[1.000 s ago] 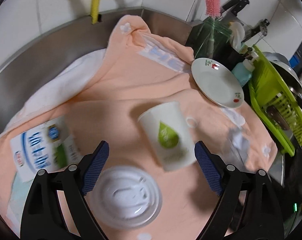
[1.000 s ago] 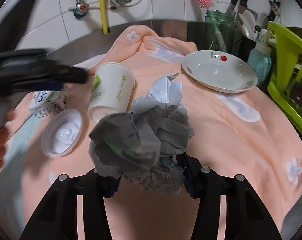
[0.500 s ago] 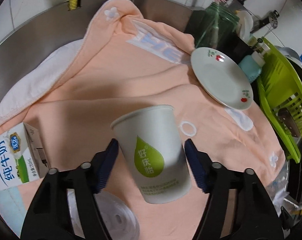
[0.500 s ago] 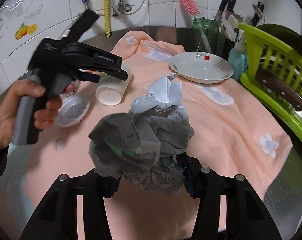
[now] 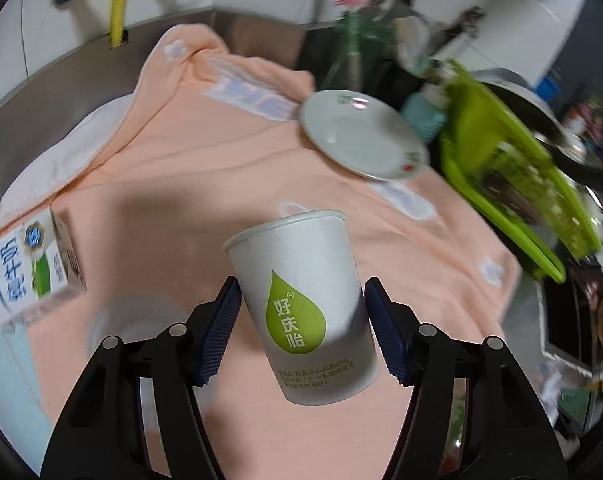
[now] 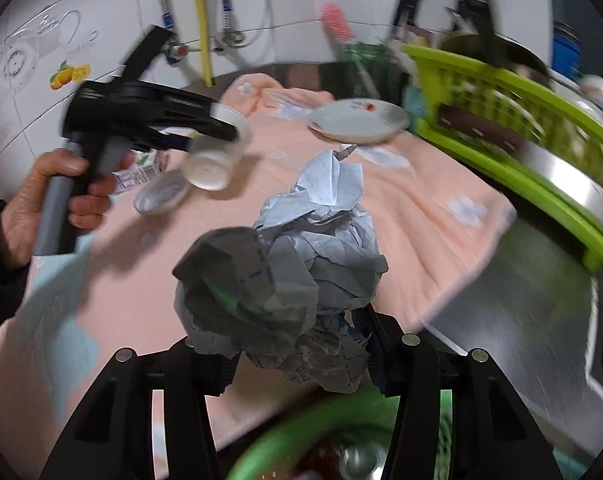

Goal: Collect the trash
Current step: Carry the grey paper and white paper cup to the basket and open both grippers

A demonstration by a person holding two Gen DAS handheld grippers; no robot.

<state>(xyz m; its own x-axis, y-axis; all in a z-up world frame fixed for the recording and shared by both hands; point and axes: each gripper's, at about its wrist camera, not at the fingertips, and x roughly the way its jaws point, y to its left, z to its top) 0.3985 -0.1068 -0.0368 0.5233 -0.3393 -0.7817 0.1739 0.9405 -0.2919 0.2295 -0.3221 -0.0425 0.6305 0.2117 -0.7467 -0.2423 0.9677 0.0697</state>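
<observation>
A white paper cup (image 5: 293,256) with a green drop logo hangs tilted above the peach towel (image 5: 181,160). My left gripper (image 5: 301,296) holds it, jaws still closing, both blue pads against its sides. The right wrist view shows that cup (image 6: 215,160) too, in the left gripper (image 6: 221,132), which a hand (image 6: 57,196) holds. My right gripper (image 6: 297,352) is shut on a big wad of crumpled grey-white paper (image 6: 293,272). A milk carton (image 5: 25,272) and a white plastic lid (image 6: 161,198) lie on the towel at the left.
A white plate (image 5: 357,136) sits at the back of the towel. A green dish rack (image 5: 513,184) stands on the right. The green rim of a container (image 6: 301,432) shows right under my right gripper. Bare steel counter (image 6: 521,320) lies right of the towel.
My left gripper closed onto the paper cup and lifted it off the towel. My right gripper drew back with the paper wad, and a green rim came into view beneath it.
</observation>
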